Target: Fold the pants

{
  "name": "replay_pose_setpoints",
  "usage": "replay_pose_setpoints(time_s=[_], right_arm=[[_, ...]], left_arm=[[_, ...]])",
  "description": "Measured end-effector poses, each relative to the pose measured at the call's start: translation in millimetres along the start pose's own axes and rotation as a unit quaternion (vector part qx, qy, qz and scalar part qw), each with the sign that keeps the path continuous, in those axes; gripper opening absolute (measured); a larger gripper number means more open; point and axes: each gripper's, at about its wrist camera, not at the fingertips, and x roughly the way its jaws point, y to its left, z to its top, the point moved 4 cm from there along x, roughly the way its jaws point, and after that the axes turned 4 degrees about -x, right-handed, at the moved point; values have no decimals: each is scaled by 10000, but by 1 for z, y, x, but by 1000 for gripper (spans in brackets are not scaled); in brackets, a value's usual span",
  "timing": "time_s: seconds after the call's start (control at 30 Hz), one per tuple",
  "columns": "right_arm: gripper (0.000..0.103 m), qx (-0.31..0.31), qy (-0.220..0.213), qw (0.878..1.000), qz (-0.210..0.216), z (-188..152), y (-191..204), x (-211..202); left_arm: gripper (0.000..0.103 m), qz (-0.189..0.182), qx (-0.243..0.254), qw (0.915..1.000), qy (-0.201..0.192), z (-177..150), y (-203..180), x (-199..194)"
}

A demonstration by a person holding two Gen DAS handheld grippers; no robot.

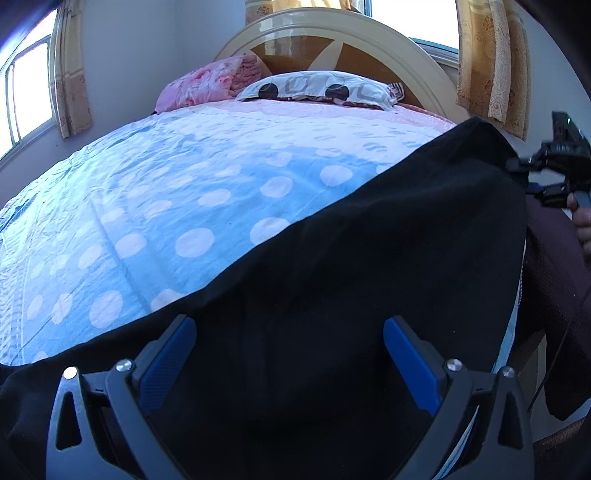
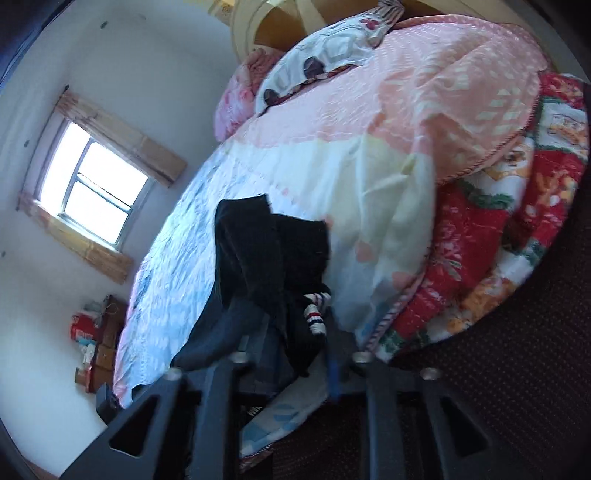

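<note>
Much of the right wrist view is blurred. The right gripper [image 2: 291, 354] is dark and soft-edged, with only a sliver of one blue pad showing. A bunched fold of the black pants [image 2: 273, 258] with a striped drawstring [image 2: 316, 314] sits between its jaws, but whether the pads press on the cloth I cannot tell. In the left wrist view this gripper [image 1: 554, 166] is cut off at the frame edge, with part of a hand [image 1: 583, 225] on its handle.

The left gripper [image 1: 290, 350] has its jaws spread wide, blue pads apart, hovering over the pants [image 1: 369, 258] with nothing pinched. The pants lie along the near edge of the bed [image 1: 166, 192], reaching toward its near right corner; their lower part runs out of frame under the gripper.

The bed wears a blue sheet with pale dots, turning pink toward the head edge. There lie a patterned pillow [image 1: 317, 86] and a folded pink quilt [image 1: 207, 83] against a rounded cream headboard [image 1: 332, 33]. A red floral blanket [image 2: 498, 240] hangs at the bed's right edge. Curtained windows [image 1: 26, 96] light the pale walls, and indistinct clutter [image 2: 96, 339] stands by the far wall.
</note>
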Motion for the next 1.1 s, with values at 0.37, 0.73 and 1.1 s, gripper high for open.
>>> replay_pose_setpoints(time_s=[0.37,0.73,1.1], right_arm=[[50,-615,384,9966,396,82,17,8],[50,-2595,1131,9551,876,19,74,43],[19,-1971,904,9721,895,58,62,55]], left_arm=[[103,-6,24,9999,-150,-3,0,0],[103,14,35,9999,-133,-3,0,3],[103,30,20,9998,-181,-3,-1,4]])
